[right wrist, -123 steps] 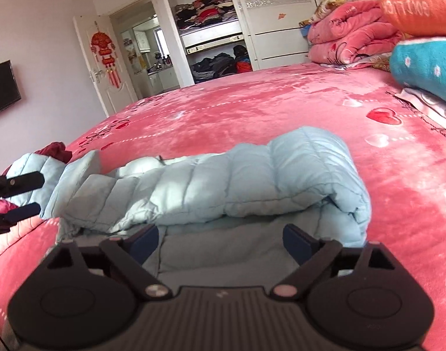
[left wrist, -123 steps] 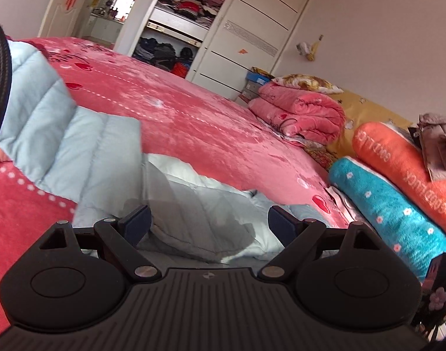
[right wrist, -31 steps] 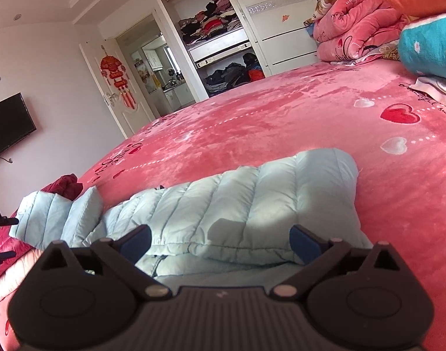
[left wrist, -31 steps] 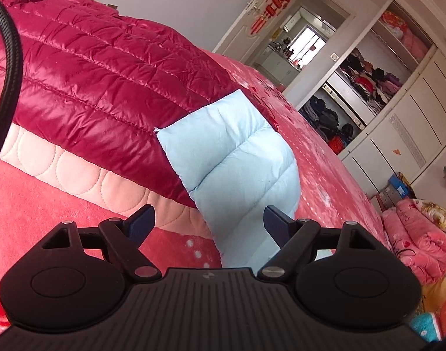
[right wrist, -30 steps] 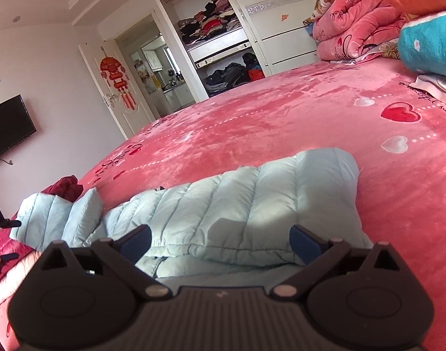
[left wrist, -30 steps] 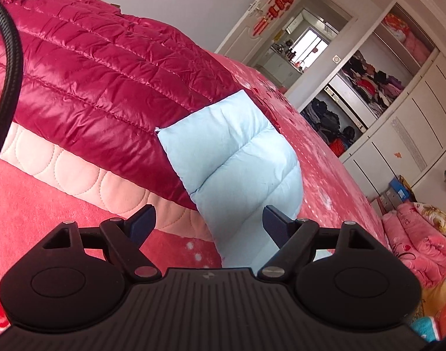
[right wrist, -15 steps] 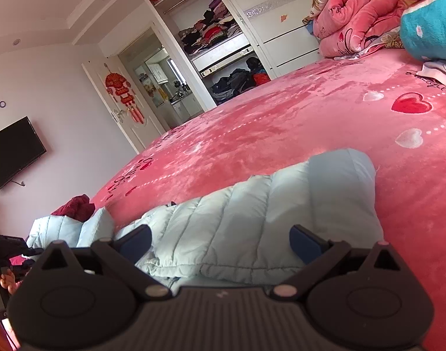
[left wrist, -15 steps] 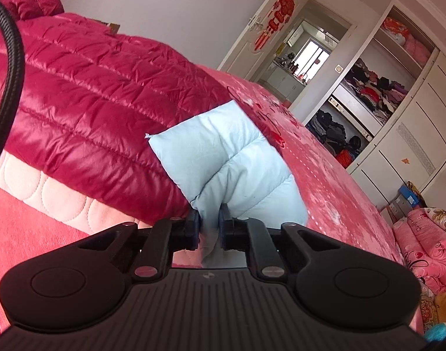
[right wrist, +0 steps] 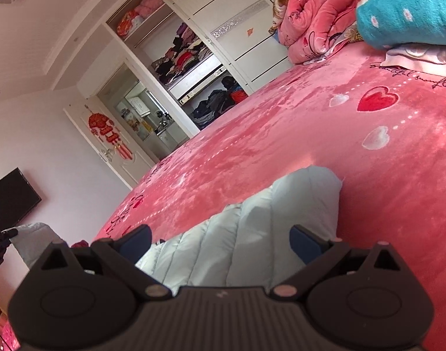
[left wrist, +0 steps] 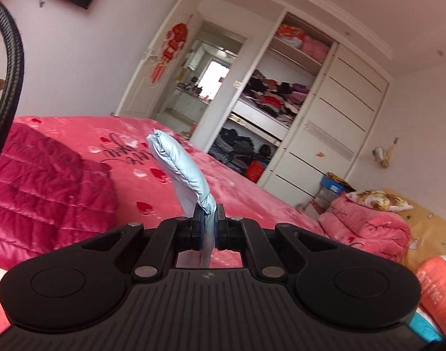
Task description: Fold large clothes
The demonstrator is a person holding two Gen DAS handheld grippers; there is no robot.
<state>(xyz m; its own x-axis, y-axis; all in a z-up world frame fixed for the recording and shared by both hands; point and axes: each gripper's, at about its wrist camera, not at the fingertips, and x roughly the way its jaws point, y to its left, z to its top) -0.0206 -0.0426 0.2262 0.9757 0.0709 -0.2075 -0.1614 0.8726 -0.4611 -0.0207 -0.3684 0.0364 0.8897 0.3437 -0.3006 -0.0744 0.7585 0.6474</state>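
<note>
A light blue quilted down jacket lies on a red bed. My left gripper (left wrist: 209,224) is shut on the jacket's sleeve (left wrist: 182,169) and holds it lifted, so the sleeve end sticks up above the fingers. In the right wrist view the jacket's folded body (right wrist: 252,239) lies just in front of my right gripper (right wrist: 220,242), which is open and empty, its jaws wide on either side of the fabric. The lifted sleeve (right wrist: 33,237) and the left gripper show small at the far left edge of that view.
A dark red down jacket (left wrist: 41,181) lies on the bed to the left. The red heart-print bedspread (right wrist: 325,134) stretches ahead. Rolled pink, teal and orange blankets (right wrist: 369,14) are piled at the head. An open wardrobe (left wrist: 269,122) stands behind.
My left gripper shut on the blue sleeve and lifted it, tilting upward off the red jacket. My right gripper stayed open and tilted, keeping close over the jacket body.
</note>
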